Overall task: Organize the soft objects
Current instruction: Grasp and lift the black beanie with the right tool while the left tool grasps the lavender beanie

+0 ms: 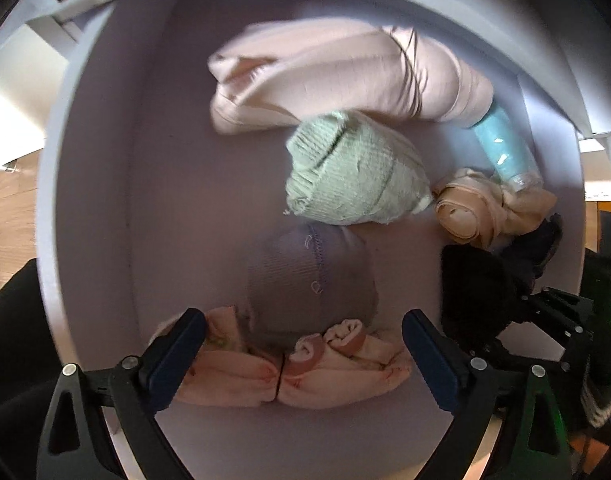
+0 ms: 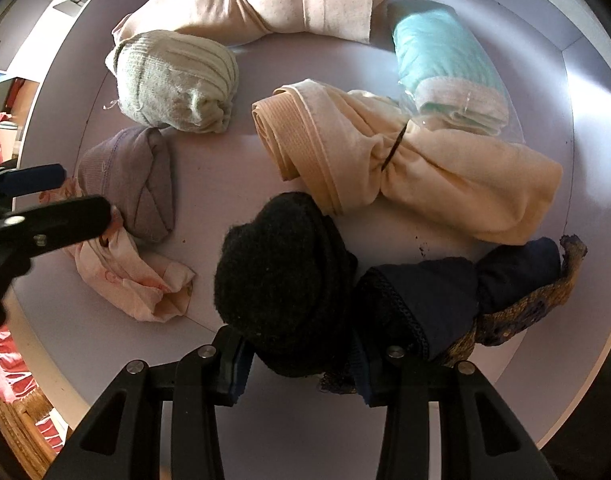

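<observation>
No text, label, brand, number or sign can be read on anything in either view; the rolled cloth bundles and the box walls show no legible markings.

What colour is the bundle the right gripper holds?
Black bundle, clearest in the right wrist view.

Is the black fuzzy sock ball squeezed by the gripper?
Yes, the right gripper has its jaws closed on the black sock ball.
</observation>
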Motion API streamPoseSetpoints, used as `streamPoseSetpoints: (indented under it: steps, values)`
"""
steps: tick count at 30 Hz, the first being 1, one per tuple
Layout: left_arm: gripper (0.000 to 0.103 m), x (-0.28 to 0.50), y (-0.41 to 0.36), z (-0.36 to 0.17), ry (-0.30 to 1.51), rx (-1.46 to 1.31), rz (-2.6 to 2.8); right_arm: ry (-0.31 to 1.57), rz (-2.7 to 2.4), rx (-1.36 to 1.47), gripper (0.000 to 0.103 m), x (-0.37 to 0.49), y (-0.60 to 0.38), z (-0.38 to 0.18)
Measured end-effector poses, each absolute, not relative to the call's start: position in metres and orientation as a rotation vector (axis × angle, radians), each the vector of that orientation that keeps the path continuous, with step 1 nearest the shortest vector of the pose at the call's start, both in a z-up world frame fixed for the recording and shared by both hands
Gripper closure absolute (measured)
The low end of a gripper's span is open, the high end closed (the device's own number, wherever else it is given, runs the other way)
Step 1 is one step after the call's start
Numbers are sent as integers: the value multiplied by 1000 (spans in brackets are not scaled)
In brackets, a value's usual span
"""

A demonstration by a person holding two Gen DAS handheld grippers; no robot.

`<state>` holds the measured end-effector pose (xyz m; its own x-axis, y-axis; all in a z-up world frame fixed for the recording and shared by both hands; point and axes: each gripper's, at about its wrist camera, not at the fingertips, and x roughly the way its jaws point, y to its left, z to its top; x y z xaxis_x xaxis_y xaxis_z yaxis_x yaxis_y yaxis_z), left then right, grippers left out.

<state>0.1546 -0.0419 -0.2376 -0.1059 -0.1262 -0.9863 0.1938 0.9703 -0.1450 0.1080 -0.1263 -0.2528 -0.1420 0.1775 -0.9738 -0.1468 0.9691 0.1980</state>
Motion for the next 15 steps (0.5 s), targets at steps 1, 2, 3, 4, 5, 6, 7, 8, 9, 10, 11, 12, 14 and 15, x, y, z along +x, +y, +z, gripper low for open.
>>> streamPoseSetpoints:
  steps: [1,2,3,4,5,6,7,8,9,10,11,12,14,15]
  values:
    - [4,153,-44,-243,1659,61,-271,1689,281,19,62,108,-126,-253]
    - [4,153,-46,-247,1662,73,-273,1687,281,12,62,108,-126,-252]
    - [4,153,-50,-251,1663,85,-274,1685,281,5,62,108,-125,-252]
    - [4,157,-54,-255,1663,101,-273,1681,280,-1,62,107,-124,-251]
    - [4,157,-57,-259,1661,123,-267,1674,279,-9,62,106,-123,-250]
    - [6,157,-59,-261,1659,133,-265,1659,280,-18,63,106,-122,-248]
    - [11,157,-61,-263,1660,142,-262,1652,282,-23,63,104,-121,-248]
    - [15,157,-62,-264,1661,147,-264,1650,285,-25,64,103,-120,-247]
    - [17,158,-64,-266,1662,141,-274,1648,286,-25,65,102,-120,-245]
    - [24,159,-64,-267,1666,128,-286,1641,286,-20,65,101,-119,-242]
    - [29,160,-66,-269,1672,110,-302,1629,288,-12,65,102,-119,-239]
    - [29,161,-67,-270,1674,103,-305,1615,293,-1,65,102,-119,-235]
    - [30,162,-69,-272,1667,109,-312,1592,294,11,65,104,-120,-227]
    - [31,162,-70,-272,1665,111,-314,1585,296,17,65,104,-120,-223]
